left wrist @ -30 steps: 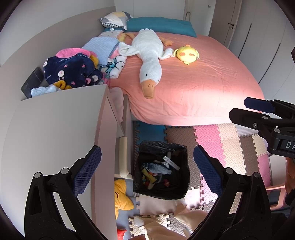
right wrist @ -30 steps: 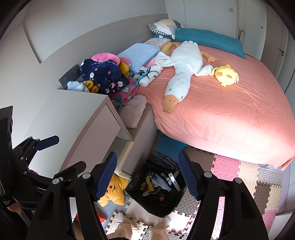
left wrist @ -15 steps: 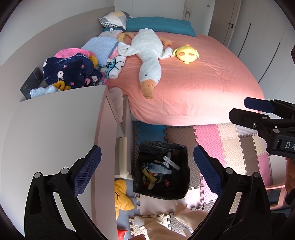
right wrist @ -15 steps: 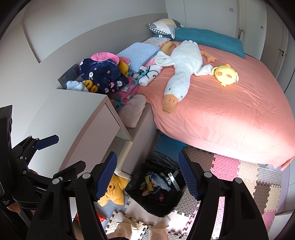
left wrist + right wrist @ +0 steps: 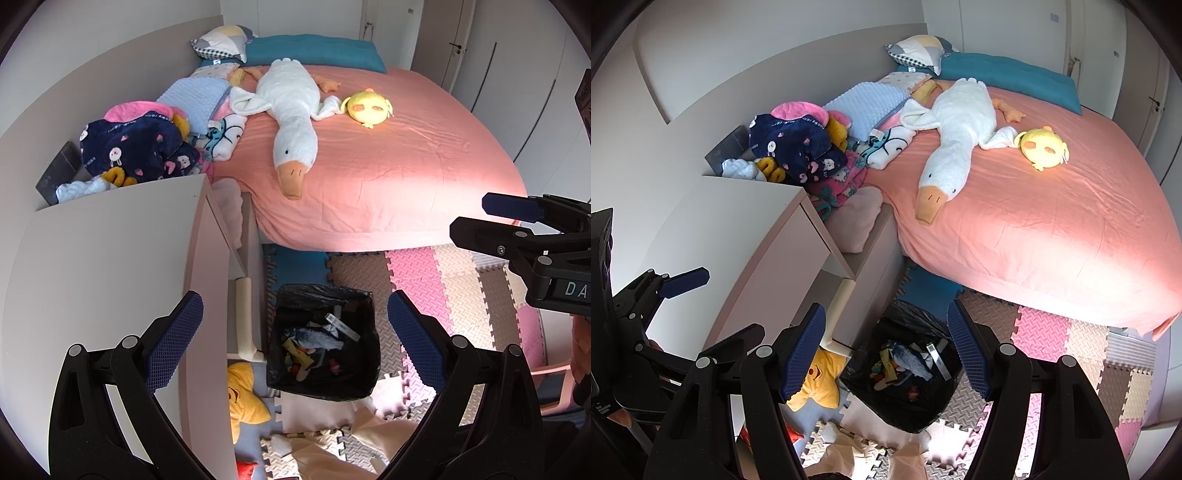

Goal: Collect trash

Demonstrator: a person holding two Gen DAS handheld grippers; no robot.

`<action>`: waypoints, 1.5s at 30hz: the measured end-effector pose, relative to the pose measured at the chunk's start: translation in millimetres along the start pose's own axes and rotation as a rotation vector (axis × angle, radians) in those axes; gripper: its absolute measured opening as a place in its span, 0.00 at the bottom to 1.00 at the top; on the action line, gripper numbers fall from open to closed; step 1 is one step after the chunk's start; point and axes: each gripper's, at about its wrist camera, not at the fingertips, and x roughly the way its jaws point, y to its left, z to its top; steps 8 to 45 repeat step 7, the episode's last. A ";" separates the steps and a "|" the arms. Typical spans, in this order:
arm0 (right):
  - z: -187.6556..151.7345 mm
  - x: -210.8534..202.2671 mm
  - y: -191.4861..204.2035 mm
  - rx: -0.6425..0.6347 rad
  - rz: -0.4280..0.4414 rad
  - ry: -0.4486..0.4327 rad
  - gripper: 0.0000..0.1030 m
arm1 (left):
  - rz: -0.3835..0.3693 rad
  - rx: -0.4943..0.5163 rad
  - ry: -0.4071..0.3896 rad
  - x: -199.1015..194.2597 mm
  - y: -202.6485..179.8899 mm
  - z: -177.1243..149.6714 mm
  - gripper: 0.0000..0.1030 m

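The left gripper (image 5: 295,325) is spread wide with nothing between its blue pads (image 5: 175,341) — the gap frames the bin (image 5: 325,384) far below. The right gripper (image 5: 886,349) is likewise wide open and empty, and also looks down over the bin. Both are held high, well above the floor, which suits a survey of the room more than a grab; my guess is that the person is scanning for anything left to pick up.

The bin, lined with a black bag, stands on the foam mat (image 5: 436,284) at the foot of the desk (image 5: 110,266), just beside its open lower shelf and close to the bed (image 5: 388,177). That spot makes sense: it is within reach of both the desk and the bed, so scraps from either can be dropped straight in. It already holds trash (image 5: 317,343) — wrappers, a grey crumpled piece and small bright bits — so collection looks well along.

The desk top shows nothing on it from here. At its far end a heap of clothes (image 5: 136,147) lies against the wall, and on the bed a goose toy (image 5: 291,110) and a small yellow toy (image 5: 367,109) lie loose; none of these reads as rubbish. A yellow star cushion (image 5: 818,384) sits on the floor beside the bin, touching or nearly touching its side. I see no clear loose trash outside the bin, though the floor nearest the person is partly hidden by the grippers.
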 end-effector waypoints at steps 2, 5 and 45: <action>0.7 0.0 0.0 0.001 0.001 0.000 0.67 | 0.002 -0.007 0.012 2.2 0.3 1.4 0.94; 1.3 0.0 0.4 0.000 0.001 0.000 0.67 | -0.008 0.007 0.001 0.3 -0.6 0.9 0.94; 0.3 0.3 0.1 0.000 0.000 0.000 0.67 | -0.008 0.019 -0.011 -1.5 -1.7 0.5 0.94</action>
